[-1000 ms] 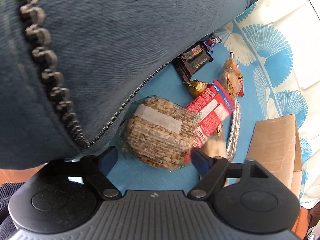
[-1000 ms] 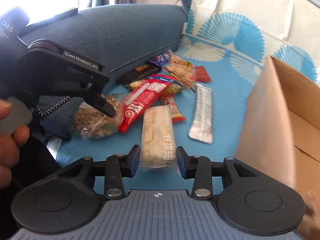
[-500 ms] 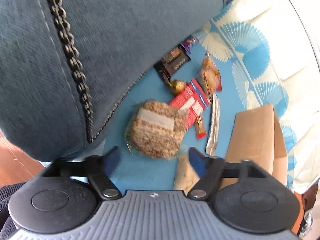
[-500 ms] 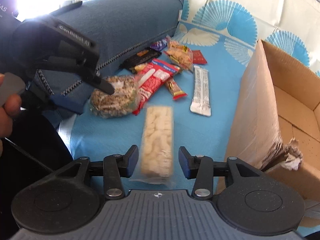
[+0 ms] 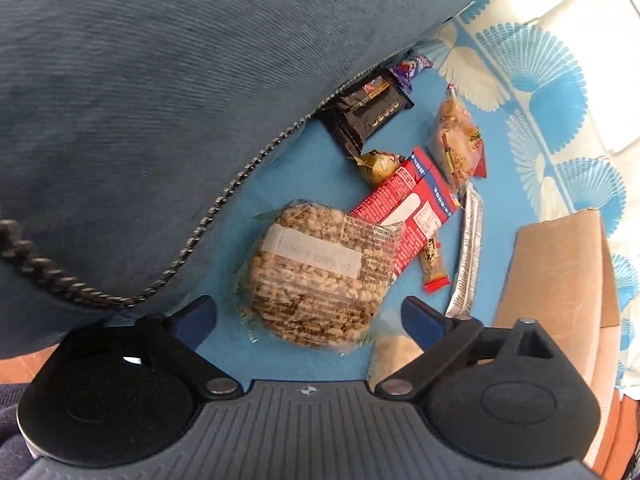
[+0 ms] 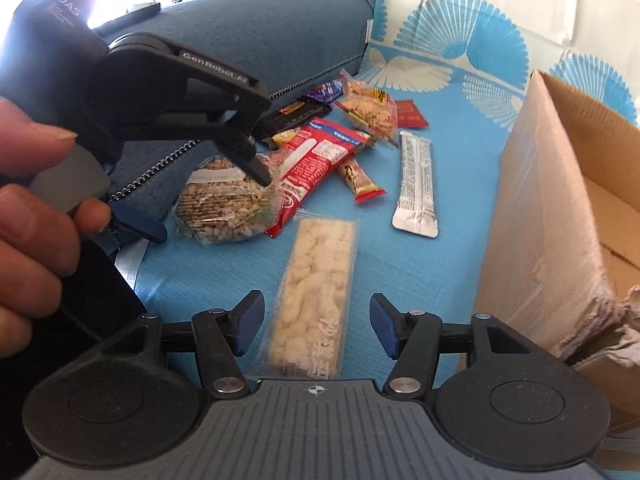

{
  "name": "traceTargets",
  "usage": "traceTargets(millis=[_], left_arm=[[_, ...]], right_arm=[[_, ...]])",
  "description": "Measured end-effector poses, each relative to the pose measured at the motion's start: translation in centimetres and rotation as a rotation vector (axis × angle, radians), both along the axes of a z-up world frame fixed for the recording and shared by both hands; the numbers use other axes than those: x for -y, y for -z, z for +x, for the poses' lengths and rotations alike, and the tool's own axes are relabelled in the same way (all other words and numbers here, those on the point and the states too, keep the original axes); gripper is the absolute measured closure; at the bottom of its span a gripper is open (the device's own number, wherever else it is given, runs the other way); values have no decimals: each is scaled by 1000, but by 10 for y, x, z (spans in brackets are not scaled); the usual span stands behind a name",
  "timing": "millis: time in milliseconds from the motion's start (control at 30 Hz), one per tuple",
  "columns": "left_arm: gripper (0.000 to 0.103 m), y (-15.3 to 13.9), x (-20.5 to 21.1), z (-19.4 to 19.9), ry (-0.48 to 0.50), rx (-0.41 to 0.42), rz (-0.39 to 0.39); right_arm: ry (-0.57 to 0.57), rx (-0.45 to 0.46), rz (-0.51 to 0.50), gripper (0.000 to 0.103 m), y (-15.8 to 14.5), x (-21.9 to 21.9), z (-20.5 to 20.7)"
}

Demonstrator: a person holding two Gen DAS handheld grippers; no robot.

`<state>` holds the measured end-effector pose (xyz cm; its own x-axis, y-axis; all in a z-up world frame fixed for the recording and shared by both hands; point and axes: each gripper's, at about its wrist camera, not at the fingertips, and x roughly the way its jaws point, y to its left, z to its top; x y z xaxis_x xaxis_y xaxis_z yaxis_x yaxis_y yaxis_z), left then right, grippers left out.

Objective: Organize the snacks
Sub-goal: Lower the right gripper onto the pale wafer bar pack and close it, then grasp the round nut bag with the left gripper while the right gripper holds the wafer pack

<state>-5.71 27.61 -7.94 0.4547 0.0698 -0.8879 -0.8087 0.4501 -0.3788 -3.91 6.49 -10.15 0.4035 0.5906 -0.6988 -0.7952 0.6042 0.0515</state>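
Snacks lie scattered on the blue cloth [image 6: 224,280] between the sofa cushion [image 6: 260,32] and the cardboard box [image 6: 560,184], and I judge we are early in the sorting, with both tools lining up a pick.

My right gripper [image 6: 316,326] has its fingers spread, the pale rice-cracker bar [image 6: 316,280] lying flat between them but not touched by either pad. I judge the next move is to close on the bar's near end, lift it level and carry it right, over the box wall.

My left gripper [image 5: 308,316] is also spread wide, hovering with the round bag of puffed grains [image 5: 316,276] between its fingers, neither pad in contact. That bag is bulky and its film looks slippery, so I would squeeze across its middle rather than an edge.

Beyond the tools sit the red packet [image 6: 316,160], partly overlapping the round bag, a small orange bar [image 6: 360,180], a silver stick pack [image 6: 416,184], a dark chocolate wrapper [image 5: 368,112] against the cushion seam, and a clear bag of crackers [image 6: 368,108].

The right view shows the box's open inside, its torn corner and my left hand [image 6: 32,216] on the trigger; the left view shows only the box's outer face, but looks straight down on the round bag's white label.
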Motion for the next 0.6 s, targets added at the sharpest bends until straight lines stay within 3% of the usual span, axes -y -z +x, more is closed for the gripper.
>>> traceTargets(millis=[267,367,400,600], left_arm=[[2,-4,16,8,65,-43,32],[2,-11,18,4,73,-40,42],[2,-14,21,4,76,-34,50],[2,-27,32,10,134,-29,200]], right_arm=[[20,-50,-2,43,6,-5,12],[14,-46,-17,64,7,-5,14],[20,-39,-20,65,7,-5,14],[67,-49,-28,65,6,2,22]])
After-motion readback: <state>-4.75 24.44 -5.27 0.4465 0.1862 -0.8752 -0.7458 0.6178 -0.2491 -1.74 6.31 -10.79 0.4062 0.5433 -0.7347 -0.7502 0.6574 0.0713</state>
